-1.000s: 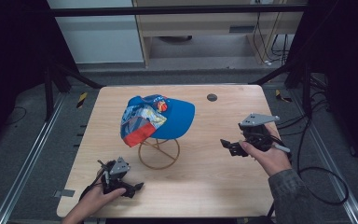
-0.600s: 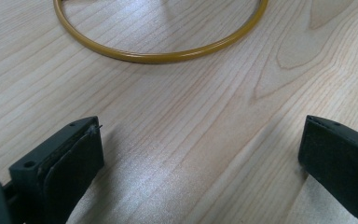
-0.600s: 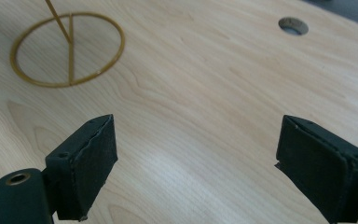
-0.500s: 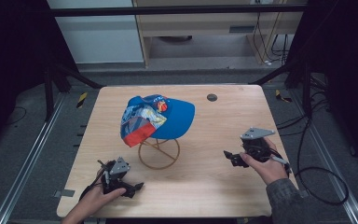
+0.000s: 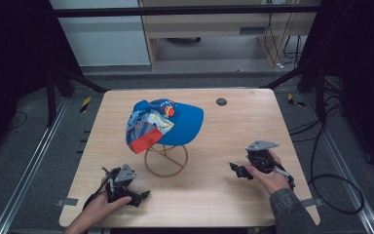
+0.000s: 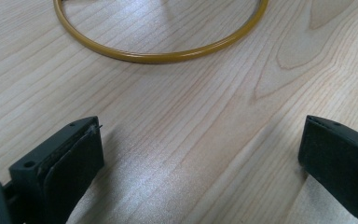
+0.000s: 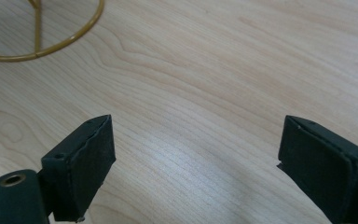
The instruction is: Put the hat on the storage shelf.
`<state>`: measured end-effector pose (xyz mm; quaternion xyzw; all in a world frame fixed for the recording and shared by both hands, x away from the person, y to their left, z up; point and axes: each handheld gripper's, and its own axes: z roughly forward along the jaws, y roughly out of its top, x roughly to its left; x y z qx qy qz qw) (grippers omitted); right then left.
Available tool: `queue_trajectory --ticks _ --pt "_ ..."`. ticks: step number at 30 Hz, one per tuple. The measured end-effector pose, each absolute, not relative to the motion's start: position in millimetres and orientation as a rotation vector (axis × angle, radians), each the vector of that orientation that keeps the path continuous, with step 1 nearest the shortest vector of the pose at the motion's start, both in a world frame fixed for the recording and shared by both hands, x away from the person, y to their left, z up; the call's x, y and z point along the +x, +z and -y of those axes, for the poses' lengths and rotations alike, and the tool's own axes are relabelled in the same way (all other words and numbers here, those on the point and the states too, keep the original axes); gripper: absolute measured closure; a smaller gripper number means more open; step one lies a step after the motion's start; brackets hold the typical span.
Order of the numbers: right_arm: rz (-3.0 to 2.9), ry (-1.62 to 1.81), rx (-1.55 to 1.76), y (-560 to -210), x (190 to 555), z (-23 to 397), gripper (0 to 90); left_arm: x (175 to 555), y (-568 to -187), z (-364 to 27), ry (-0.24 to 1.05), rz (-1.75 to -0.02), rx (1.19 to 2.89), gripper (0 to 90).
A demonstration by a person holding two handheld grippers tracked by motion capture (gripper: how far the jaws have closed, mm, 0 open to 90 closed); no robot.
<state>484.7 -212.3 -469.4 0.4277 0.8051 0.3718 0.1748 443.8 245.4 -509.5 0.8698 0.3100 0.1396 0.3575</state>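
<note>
Blue printed cap (image 5: 164,122) sat on its gold wire stand (image 5: 166,160) while the right gripper (image 5: 237,169), wide open and empty like the left gripper (image 5: 143,196), had drawn back to the wooden bench (image 5: 233,131), suggesting completion.

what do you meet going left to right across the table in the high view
left gripper → gold wire stand with the blue cap on top → right gripper, with the small dark round mark farther back on the wooden table.
</note>
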Motion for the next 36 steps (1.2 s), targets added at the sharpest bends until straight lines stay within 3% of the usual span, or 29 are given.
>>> queue_trajectory --ticks 7,36 --pt "-2.283 1.057 1.276 -485 491 202 6.3 444 -509 -245 0.360 -0.801 2.245 0.0" --pt "-2.272 1.038 1.281 -504 491 185 7.4 444 -509 -245 0.362 -0.800 2.245 0.0"
